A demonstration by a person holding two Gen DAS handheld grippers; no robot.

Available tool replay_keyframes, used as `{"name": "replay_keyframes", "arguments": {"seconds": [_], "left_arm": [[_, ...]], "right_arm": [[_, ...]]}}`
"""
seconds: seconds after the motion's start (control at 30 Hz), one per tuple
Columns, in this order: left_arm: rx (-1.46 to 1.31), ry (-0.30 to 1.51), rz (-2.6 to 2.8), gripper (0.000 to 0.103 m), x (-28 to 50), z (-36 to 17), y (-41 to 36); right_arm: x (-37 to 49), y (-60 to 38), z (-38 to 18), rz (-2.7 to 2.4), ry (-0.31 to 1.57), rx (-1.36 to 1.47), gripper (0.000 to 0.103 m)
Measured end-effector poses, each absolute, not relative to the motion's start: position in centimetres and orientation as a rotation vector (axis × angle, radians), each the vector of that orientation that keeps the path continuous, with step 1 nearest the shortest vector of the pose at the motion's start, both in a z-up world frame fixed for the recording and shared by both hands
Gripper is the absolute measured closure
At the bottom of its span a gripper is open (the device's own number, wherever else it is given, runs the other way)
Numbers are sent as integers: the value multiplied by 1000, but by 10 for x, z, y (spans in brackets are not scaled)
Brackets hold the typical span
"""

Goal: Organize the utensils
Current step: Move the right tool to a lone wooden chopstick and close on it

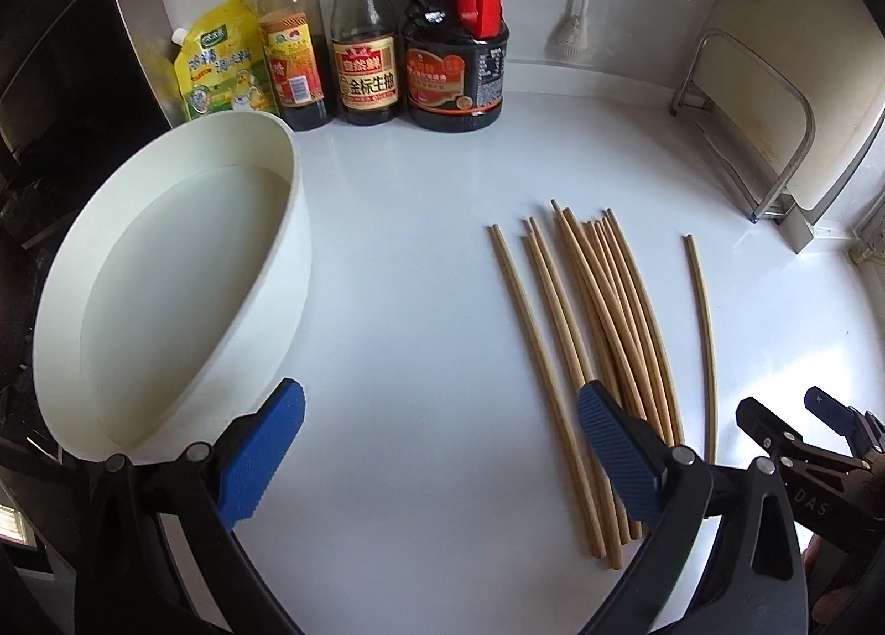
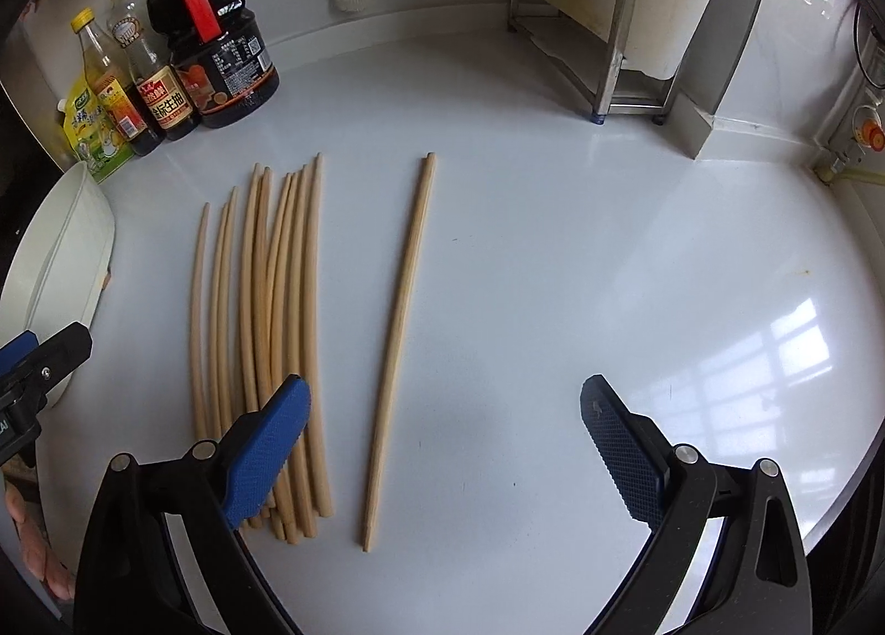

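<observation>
Several bamboo chopsticks lie in a loose bundle on the white counter. One single chopstick lies apart to their right, its long thin shaft also in the left wrist view. A white oval tub stands empty at the left, its end wall in the right wrist view. My left gripper hovers open between tub and bundle, holding nothing. My right gripper is open above the counter, with the lone chopstick lying between its fingers' lines. The right gripper shows at the left view's lower right edge.
Sauce bottles and a yellow pouch line the back wall, the same bottles at upper left in the right view. A metal rack stands at the back right. A brush hangs on the wall.
</observation>
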State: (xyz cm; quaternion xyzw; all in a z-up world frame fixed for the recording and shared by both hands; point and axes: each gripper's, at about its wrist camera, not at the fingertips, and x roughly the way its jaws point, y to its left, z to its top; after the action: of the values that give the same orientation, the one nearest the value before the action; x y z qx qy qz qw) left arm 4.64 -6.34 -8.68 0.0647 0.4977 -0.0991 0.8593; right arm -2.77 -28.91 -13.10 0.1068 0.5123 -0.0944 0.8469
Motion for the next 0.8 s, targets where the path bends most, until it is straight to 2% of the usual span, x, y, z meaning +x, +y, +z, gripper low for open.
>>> {"name": "replay_keyframes", "arguments": {"seconds": [0.37, 0.8], "left_arm": [[66, 1138, -199, 6, 60, -129, -72], [134, 1152, -167, 6, 64, -148, -88]], "right_arm": [[-9, -297, -160, -236, 1091, 192, 9], [-2, -299, -170, -240, 1101, 163, 9]]}}
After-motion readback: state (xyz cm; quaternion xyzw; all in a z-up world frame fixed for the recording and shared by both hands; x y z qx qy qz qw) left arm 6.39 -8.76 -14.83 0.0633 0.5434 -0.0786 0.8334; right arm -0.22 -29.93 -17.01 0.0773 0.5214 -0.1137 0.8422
